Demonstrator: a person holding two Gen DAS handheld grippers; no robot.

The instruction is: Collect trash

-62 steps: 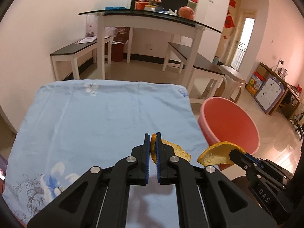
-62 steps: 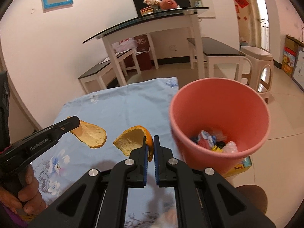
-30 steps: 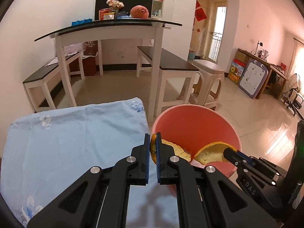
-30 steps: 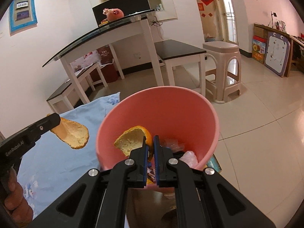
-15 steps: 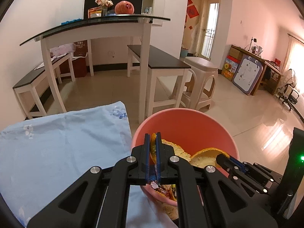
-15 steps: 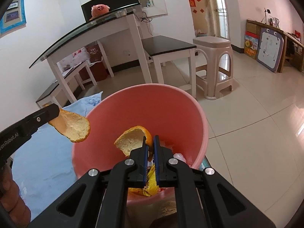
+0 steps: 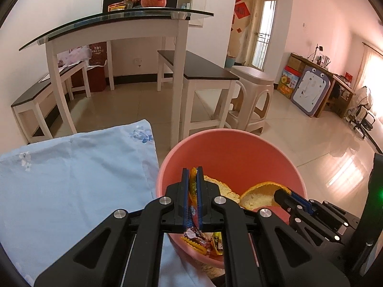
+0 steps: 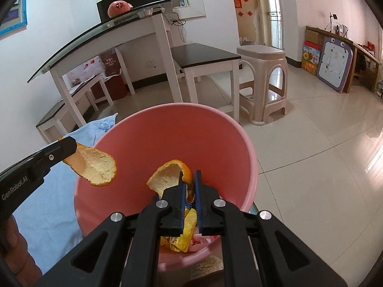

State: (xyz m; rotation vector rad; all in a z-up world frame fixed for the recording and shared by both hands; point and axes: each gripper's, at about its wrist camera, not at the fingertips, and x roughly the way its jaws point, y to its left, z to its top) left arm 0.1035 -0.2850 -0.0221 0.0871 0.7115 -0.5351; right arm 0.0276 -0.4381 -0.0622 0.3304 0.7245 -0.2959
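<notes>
A pink plastic bin (image 7: 229, 153) (image 8: 167, 134) stands beside the table and holds snack wrappers (image 7: 203, 241) (image 8: 184, 229). My left gripper (image 7: 192, 174) is shut on a piece of orange peel (image 7: 222, 189) and holds it over the bin's mouth; that peel also shows in the right wrist view (image 8: 95, 165). My right gripper (image 8: 189, 179) is shut on a second piece of orange peel (image 8: 167, 177), also held over the bin. That peel shows in the left wrist view (image 7: 261, 193).
A table under a light blue floral cloth (image 7: 71, 174) lies left of the bin. Behind are a glass-topped white table (image 7: 119, 24), dark-topped benches (image 7: 198, 69) and a beige plastic stool (image 7: 253, 95) on a tiled floor.
Both grippers have moved right from above the blue cloth to above the pink bin, each still holding its peel. The bin now fills the lower middle of both views.
</notes>
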